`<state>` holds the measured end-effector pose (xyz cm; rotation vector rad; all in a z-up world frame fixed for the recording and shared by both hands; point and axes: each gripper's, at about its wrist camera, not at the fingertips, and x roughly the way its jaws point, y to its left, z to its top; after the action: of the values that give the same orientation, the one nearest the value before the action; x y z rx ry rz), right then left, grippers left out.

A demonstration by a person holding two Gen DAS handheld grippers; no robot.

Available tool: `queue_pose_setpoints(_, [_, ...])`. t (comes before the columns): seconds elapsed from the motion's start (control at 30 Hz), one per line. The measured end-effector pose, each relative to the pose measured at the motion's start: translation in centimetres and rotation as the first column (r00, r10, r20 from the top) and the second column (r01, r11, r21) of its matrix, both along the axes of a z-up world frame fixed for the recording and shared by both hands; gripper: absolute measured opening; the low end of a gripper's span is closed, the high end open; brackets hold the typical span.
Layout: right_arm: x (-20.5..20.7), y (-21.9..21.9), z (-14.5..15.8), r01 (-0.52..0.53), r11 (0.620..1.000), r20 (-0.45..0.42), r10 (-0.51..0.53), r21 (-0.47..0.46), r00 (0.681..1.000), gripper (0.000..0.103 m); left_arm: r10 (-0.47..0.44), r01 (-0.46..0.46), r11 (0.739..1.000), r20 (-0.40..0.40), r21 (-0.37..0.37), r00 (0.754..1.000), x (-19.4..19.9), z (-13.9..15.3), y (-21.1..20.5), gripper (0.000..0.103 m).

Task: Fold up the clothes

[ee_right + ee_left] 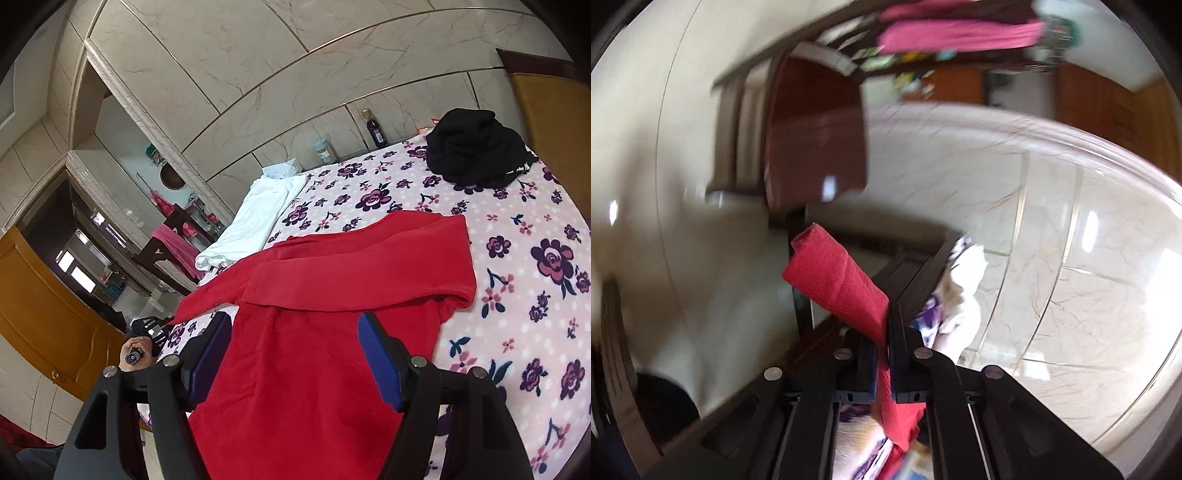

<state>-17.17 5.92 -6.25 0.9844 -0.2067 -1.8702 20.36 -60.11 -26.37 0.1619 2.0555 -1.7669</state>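
A red sweater lies spread on the floral blanket, its upper part folded over across the middle. One red sleeve stretches off the bed's left edge toward my left gripper, which a hand holds there. In the left wrist view, that left gripper is shut on the red sleeve; the cuff end sticks up past the fingers. My right gripper hovers open just above the sweater's body, with nothing pinched between its blue pads.
A white garment lies at the blanket's far left edge and a black garment is heaped at the far right. A dark bottle and a jar stand by the wall. A wooden chair stands left of the bed.
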Motion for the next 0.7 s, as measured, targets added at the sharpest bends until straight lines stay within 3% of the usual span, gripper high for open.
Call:
queue_pose_setpoints(0.1, [-0.3, 0.6, 0.0, 0.011, 1.0, 0.004, -0.011, -0.012, 1.0, 0.073, 0.02, -0.01, 0.983, 0.054, -0.182, 0.998, -0.5, 4.3, 1.6, 0.005])
queue_pose_setpoints(0.17, [-0.5, 1.0, -0.1, 0.018, 1.0, 0.012, -0.018, -0.022, 1.0, 0.074, 0.022, 0.021, 0.934, 0.115, -0.357, 0.993, -1.8, 8.4, 3.3, 0.005])
queue_pose_setpoints(0.2, [-0.6, 1.2, -0.2, 0.023, 0.999, 0.017, -0.023, -0.027, 1.0, 0.074, 0.013, 0.053, 0.892, 0.141, -0.45, 0.99, -2.9, 10.6, 4.6, 0.005])
queue_pose_setpoints(0.23, [-0.6, 1.4, -0.3, 0.029, 0.999, 0.022, -0.028, -0.03, 0.999, 0.074, 0.0, 0.09, 0.834, 0.162, -0.544, 0.987, -4.2, 13.0, 6.2, 0.005])
queue_pose_setpoints(0.27, [-0.7, 1.6, -0.4, 0.034, 0.999, 0.031, -0.033, -0.033, 0.999, 0.074, -0.013, 0.13, 0.76, 0.185, -0.636, 0.983, -5.6, 15.4, 8.1, 0.005])
queue_pose_setpoints(0.33, [-0.7, 1.9, -0.7, 0.046, 0.998, 0.047, -0.044, -0.033, 0.998, 0.074, -0.036, 0.212, 0.578, 0.235, -0.788, 0.971, -8.6, 19.8, 12.6, 0.005])
queue_pose_setpoints(0.47, [-0.8, 2.9, -1.3, 0.069, 0.997, 0.078, -0.066, -0.037, 0.995, 0.074, -0.096, 0.353, 0.234, 0.339, -0.906, 0.936, -15.6, 25.1, 22.1, 0.005])
queue_pose_setpoints(0.57, [-0.7, 4.0, -1.6, 0.083, 0.995, 0.09, -0.077, -0.059, 0.993, 0.074, -0.182, 0.418, 0.068, 0.401, -0.906, 0.898, -21.5, 26.8, 28.8, 0.005])
queue_pose_setpoints(0.7, [-0.5, 5.8, -1.8, 0.111, 0.99, 0.102, -0.102, -0.083, 0.989, 0.075, -0.285, 0.486, -0.105, 0.495, -0.867, 0.821, -29.6, 26.2, 37.7, 0.005])
